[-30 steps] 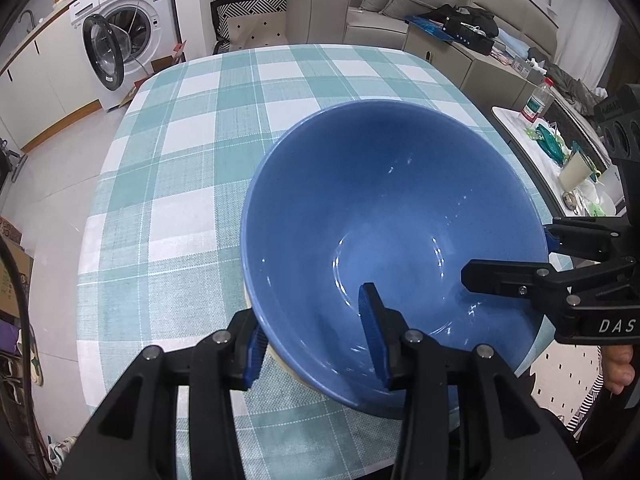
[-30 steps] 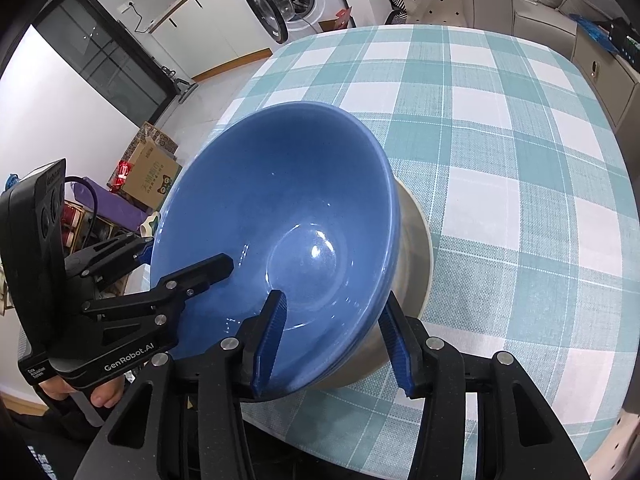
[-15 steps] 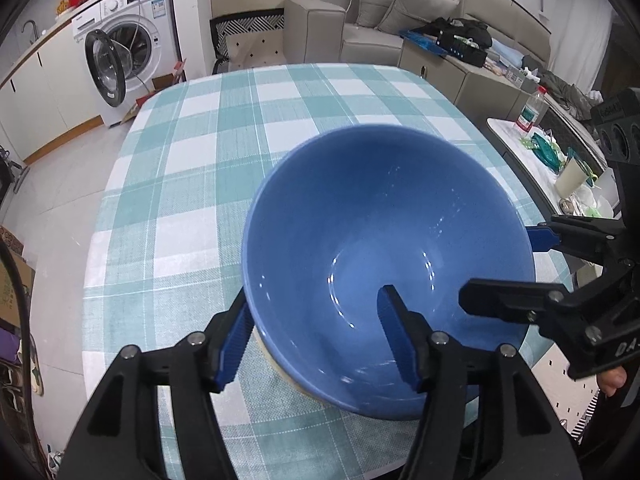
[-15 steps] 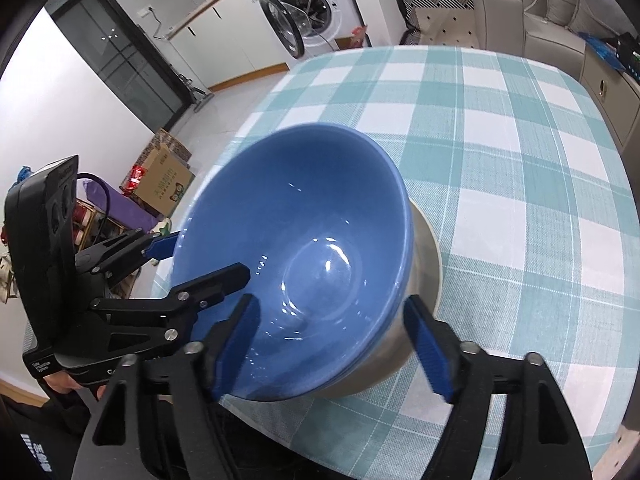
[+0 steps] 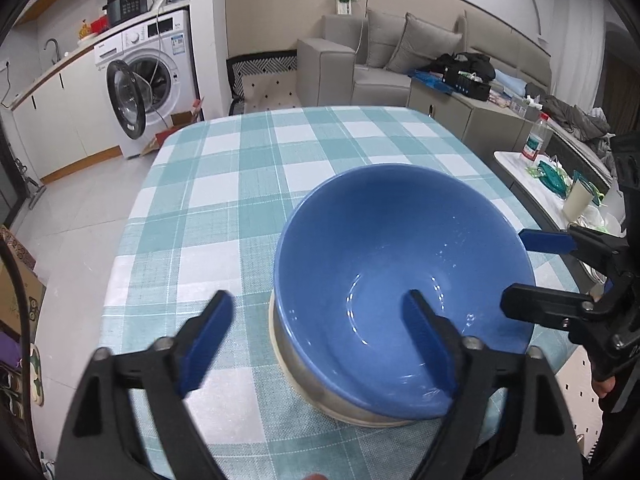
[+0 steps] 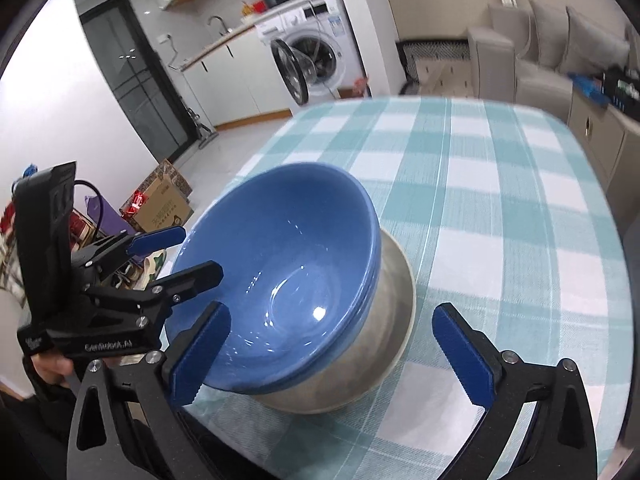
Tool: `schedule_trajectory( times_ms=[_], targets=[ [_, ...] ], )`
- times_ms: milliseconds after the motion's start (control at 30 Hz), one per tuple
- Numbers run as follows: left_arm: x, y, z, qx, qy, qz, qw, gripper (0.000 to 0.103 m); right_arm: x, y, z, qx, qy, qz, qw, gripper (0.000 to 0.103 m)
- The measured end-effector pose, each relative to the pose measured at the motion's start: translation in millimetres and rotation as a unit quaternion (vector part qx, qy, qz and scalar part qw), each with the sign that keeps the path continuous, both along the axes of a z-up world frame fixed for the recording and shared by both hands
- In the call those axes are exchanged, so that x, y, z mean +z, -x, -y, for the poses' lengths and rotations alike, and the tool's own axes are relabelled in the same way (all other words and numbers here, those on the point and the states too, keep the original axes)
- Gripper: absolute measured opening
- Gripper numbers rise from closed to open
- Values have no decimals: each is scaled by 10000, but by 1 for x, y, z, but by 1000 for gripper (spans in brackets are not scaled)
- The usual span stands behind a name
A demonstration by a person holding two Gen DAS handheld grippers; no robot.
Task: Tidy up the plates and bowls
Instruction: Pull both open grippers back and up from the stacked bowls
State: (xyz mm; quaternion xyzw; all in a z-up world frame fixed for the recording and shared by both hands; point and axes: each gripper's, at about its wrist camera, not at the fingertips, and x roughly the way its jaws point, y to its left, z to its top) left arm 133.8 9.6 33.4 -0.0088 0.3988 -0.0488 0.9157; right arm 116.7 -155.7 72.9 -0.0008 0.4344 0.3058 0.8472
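— Bowls first: what does the left wrist view show?
— Blue bowl (image 5: 400,280) nested in a grey bowl (image 5: 344,402) on the checked surface (image 5: 208,208). Left gripper (image 5: 320,344) has just been opening; its fingers straddle the near rim, one inside, neither pressing.
— And the right wrist view?
— Right gripper (image 6: 332,356) likewise has just been opening, fingers wide on either side of the stack's wall, clear of it. Likely both let go because the stack sits settled.
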Motion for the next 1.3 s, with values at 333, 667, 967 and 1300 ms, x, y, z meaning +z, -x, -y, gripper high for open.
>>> schedule_trajectory(
  times_ms=[333,667,967,1300],
  targets=[
    [6,38,-5,191,-168,807,9964,103,4,29,22,-75,-523,507,9973,102],
    [3,72,-11,338,-48,1223,9919,103,5,68,34,-94,-642,946,9934,102],
    [1,98,-6,289,-1,1539,9877,103,9,106,49,-53,-927,1618,9824,102],
    [-7,117,1,288,-86,1683,9853,103,3,134,53,-37,-873,1813,9795,102]
  ],
)
